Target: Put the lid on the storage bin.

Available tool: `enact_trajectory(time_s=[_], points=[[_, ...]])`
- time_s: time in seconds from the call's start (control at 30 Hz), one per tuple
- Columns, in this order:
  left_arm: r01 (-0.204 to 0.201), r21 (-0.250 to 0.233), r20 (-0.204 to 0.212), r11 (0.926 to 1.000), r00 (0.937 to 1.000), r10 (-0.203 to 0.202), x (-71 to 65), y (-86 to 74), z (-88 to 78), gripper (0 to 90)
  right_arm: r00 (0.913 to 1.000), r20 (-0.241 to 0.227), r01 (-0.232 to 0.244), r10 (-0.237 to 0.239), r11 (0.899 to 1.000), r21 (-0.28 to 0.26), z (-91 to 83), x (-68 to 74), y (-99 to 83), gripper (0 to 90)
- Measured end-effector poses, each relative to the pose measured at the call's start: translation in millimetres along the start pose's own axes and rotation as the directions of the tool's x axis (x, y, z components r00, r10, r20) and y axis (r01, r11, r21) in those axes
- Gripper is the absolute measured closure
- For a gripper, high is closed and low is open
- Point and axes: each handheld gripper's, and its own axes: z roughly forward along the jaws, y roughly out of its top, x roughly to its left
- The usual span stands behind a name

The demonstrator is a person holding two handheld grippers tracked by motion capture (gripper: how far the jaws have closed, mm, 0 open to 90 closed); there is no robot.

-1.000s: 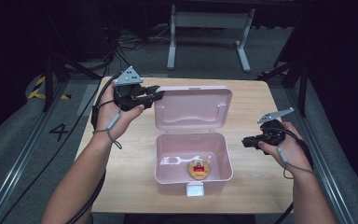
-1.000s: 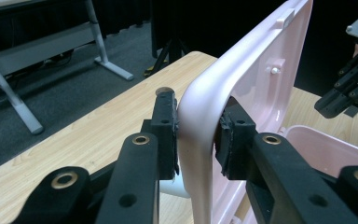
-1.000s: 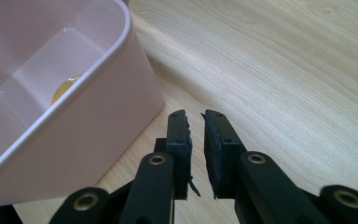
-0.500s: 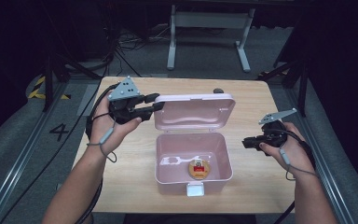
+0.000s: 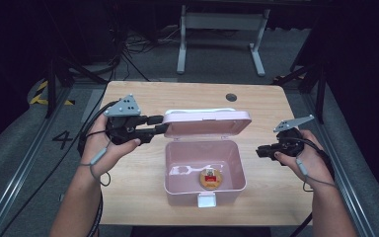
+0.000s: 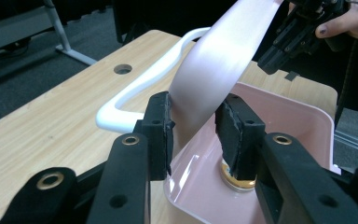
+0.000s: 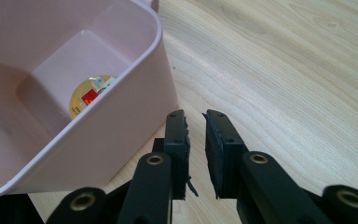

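Both black pads of my left gripper point(image 6: 193, 133) bracketed the pale pink plastic box lid point(image 6: 219, 60) loosely, jaws just widened, so I judged closing it came next.

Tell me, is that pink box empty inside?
No. A round gold-rimmed item with a red label lies on the floor of the open pink box.

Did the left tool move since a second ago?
Yes. The left tool slid right along the table to the pink box's lid. Its jaws have just opened a little, the lid's edge between them.
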Motion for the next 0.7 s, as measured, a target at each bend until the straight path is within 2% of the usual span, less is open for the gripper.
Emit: enact_trajectory(time_s=[0.23,0.37,0.5,0.7], points=[[-0.033,0.022,-0.004,0.9992,0.9994,0.034,-5.1,-1.7,0.6,65.1,0.9999,0.000,0.012,-0.012,1.000,-0.004,-3.9,4.1,0.7,78.8],[-0.032,0.044,0.005,0.9985,0.9995,0.032,-9.4,-3.4,0.0,64.2,0.9998,-0.006,0.017,-0.017,1.000,-0.006,-6.8,6.8,1.1,77.9],[-0.044,0.076,0.016,0.9962,0.9990,0.043,-11.9,-5.2,1.2,61.6,0.9988,-0.043,0.021,-0.022,0.999,-0.030,-11.1,12.0,2.6,78.7],[-0.052,0.092,0.023,0.9944,0.9985,0.050,-13.7,-7.1,1.5,60.7,0.9927,-0.115,0.030,-0.038,0.997,-0.071,-19.1,22.2,5.0,85.8]])
